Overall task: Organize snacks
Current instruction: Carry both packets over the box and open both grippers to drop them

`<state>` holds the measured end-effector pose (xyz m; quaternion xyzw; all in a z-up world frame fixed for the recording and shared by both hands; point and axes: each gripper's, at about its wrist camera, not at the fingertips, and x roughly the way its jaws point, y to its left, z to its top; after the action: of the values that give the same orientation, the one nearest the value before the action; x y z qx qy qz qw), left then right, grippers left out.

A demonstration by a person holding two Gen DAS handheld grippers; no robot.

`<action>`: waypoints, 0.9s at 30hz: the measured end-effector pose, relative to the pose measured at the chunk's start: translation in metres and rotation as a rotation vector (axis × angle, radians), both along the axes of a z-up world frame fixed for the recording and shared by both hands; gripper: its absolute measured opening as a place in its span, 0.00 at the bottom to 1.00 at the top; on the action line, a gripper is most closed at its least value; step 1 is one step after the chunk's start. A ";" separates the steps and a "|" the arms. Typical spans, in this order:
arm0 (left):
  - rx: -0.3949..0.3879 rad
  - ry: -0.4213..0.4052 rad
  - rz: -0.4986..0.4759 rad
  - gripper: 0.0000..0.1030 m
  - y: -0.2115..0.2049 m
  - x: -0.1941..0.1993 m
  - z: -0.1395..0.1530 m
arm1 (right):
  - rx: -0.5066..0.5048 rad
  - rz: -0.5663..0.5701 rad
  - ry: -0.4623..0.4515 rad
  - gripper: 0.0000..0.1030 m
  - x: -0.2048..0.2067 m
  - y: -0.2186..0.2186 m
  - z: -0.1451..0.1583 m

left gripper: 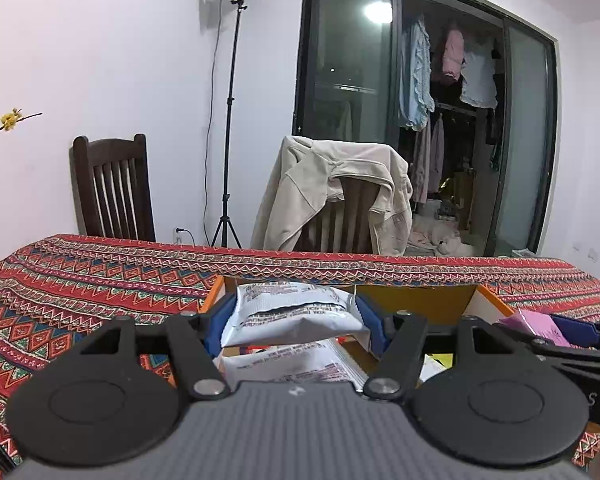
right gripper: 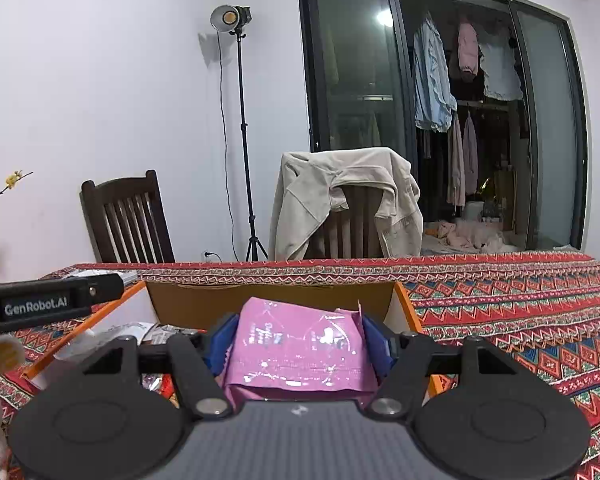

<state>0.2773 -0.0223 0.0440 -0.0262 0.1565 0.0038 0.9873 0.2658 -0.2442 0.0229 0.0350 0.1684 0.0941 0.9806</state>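
My left gripper (left gripper: 296, 320) is shut on a white snack packet (left gripper: 296, 312), its blue pads pressing both sides, above an orange-edged cardboard box (left gripper: 420, 300). Another white packet (left gripper: 292, 366) lies in the box just below it. In the right wrist view my right gripper (right gripper: 298, 340) is shut on a pink snack packet (right gripper: 300, 348) over the same box (right gripper: 260, 300). In the left wrist view the right gripper (left gripper: 572, 332) and its pink packet (left gripper: 532, 326) show at the right edge. The left gripper's body (right gripper: 48, 300) reaches in from the left of the right wrist view.
The table wears a red patterned cloth (left gripper: 80, 280). Two dark wooden chairs stand behind it, one bare (left gripper: 112, 188), one draped with a beige jacket (left gripper: 332, 192). A light stand (left gripper: 232, 112) is against the wall. More wrappers lie in the box's left part (right gripper: 120, 332).
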 end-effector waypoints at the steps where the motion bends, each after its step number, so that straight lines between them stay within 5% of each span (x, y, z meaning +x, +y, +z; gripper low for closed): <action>1: 0.006 -0.004 -0.003 0.64 -0.001 -0.001 -0.001 | 0.001 0.000 0.001 0.64 0.000 0.000 -0.001; 4: 0.020 -0.016 -0.017 0.65 -0.005 -0.001 -0.003 | 0.000 0.005 0.005 0.65 0.001 0.001 -0.002; 10: -0.023 -0.056 0.005 1.00 0.002 -0.008 -0.005 | 0.024 0.010 0.023 0.88 0.000 -0.002 -0.007; 12: -0.040 -0.066 0.018 1.00 0.006 -0.010 -0.004 | 0.042 0.004 0.034 0.99 0.001 -0.007 -0.009; 27: -0.047 -0.061 0.020 1.00 0.006 -0.014 0.002 | 0.049 -0.009 0.023 1.00 -0.005 -0.009 -0.003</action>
<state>0.2629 -0.0160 0.0465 -0.0513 0.1261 0.0091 0.9907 0.2611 -0.2529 0.0195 0.0608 0.1773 0.0931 0.9779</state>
